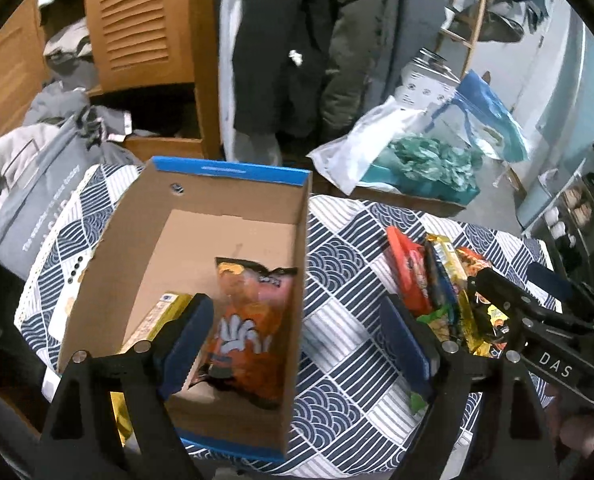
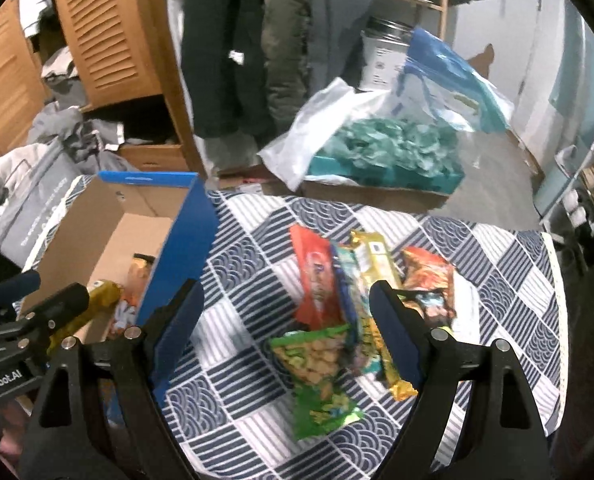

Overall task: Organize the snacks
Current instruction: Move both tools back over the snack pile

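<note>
A cardboard box with blue rims [image 1: 233, 172] [image 2: 177, 248] stands on the patterned tablecloth [image 1: 337, 280]. Inside it lie an orange snack bag [image 1: 253, 320] and a yellow packet [image 1: 165, 312]. My left gripper [image 1: 297, 344] is open and empty, straddling the box's right wall. A pile of snacks lies to the right: a red packet [image 2: 315, 280], a green cracker bag [image 2: 317, 364], a yellow bar [image 2: 373, 264] and an orange bag [image 2: 429, 272]. My right gripper [image 2: 289, 336] is open and empty, hovering over the pile.
A wooden louvred cabinet [image 1: 137, 20] and grey clothes [image 1: 49, 152] lie behind the table at the left. A box with teal paper and plastic bags [image 2: 385, 152] sits on the floor beyond. A shelf rack [image 1: 577, 208] stands at the right.
</note>
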Motion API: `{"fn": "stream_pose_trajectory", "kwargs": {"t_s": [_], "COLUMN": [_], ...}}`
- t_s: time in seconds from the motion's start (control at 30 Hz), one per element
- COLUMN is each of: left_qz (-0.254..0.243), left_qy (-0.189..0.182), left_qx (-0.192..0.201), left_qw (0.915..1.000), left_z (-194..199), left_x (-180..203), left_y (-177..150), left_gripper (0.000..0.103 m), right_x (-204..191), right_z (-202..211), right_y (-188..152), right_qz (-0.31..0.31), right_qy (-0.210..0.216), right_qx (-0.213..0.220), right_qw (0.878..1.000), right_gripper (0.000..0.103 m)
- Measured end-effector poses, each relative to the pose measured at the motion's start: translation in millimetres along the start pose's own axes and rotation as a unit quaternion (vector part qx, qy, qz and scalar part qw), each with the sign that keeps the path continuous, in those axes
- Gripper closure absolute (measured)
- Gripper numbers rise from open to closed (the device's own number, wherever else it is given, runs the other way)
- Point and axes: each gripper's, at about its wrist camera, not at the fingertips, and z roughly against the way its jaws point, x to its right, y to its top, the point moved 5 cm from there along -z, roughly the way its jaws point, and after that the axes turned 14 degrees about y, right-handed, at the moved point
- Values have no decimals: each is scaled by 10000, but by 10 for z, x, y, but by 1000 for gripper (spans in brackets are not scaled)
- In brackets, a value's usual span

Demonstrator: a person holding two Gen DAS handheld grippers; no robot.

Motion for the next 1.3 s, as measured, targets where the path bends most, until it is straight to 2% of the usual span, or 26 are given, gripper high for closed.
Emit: {"fn": "stream_pose_trajectory", "kwargs": {"t_s": [0.33,0.67,0.93,1.17,1.3], "left_qz": [-387,-764,-889,-1059,-1010], "left_qy": [-30,17,46,190,116], "left_qx": [-81,-441,-618,-857,-1081], "left_qw": [9992,9961,9941,9905,9889], "left_z": [-28,-229,-390,-653,-775], "left_x": [451,879,1068,1269,1352], "left_y": [-14,-132,-154,-220,-247], "left_gripper": [17,17,17,17,17], "right_x": [517,1030,1316,1528,1641], "right_z": [76,31,-83,-339,-460], "right_y": [-130,-279,-363,-534,-628], "right_qz": [-283,-500,-703,-990,-1099], "right_qy": [-297,-490,-491,-339,-328], "right_qx": [-21,-105,-263,-575,-762], "right_qw": [9992,9975,9960,9928,9905], "right_gripper": [17,17,17,17,17]}}
